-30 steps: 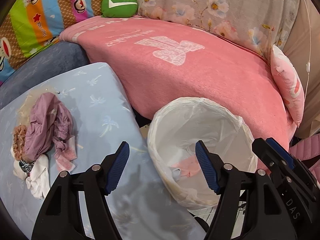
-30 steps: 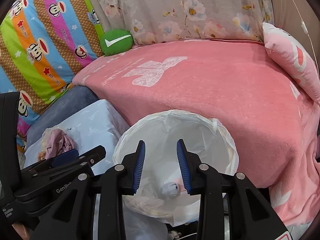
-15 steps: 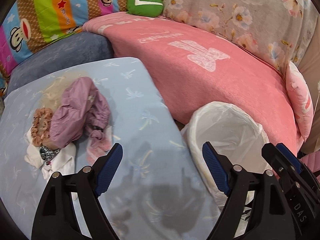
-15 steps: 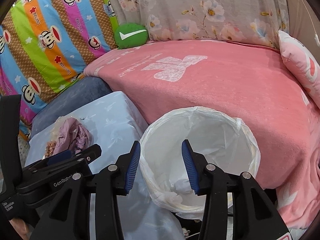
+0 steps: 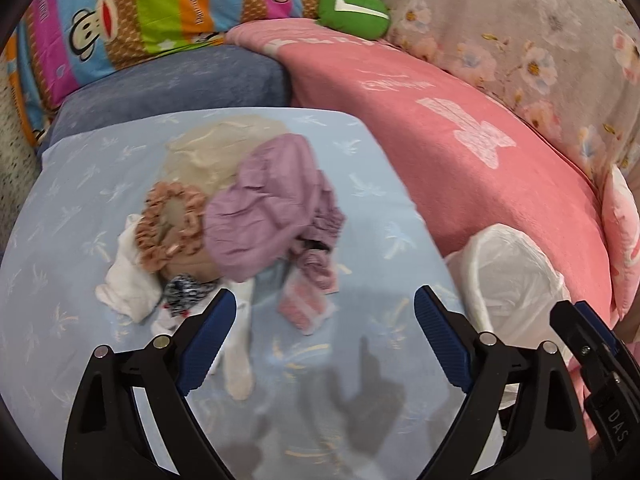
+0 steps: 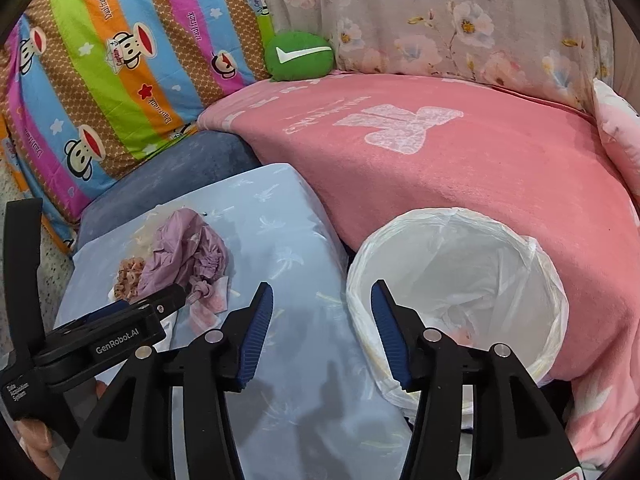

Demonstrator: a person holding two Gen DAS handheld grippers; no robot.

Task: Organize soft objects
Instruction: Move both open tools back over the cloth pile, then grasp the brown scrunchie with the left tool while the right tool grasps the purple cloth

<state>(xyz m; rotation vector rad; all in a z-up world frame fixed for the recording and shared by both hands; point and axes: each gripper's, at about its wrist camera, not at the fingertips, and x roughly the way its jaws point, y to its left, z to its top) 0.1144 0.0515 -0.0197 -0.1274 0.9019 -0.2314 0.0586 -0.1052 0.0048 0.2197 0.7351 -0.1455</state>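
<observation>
Fleecy matt pink blanket (image 6: 460, 184), crinkled glossy plastic bin liner (image 6: 460, 264), creased mauve cloth (image 5: 272, 204)

On the light blue cushion (image 5: 100, 184), one purple cap (image 5: 268, 208), one tan scrunchie (image 5: 170, 224), one patterned dark scrunchie (image 5: 186, 292), one pink cloth (image 5: 304, 308) and some white pieces (image 5: 128, 280), their number unclear, are being counted. One lined bin (image 6: 540, 264) is being seen right; one green plush (image 6: 300, 56), far.

Black grippers (image 5: 320, 320), ribbed blue pads (image 5: 440, 336), silver pivot pins, possibly rivets
</observation>
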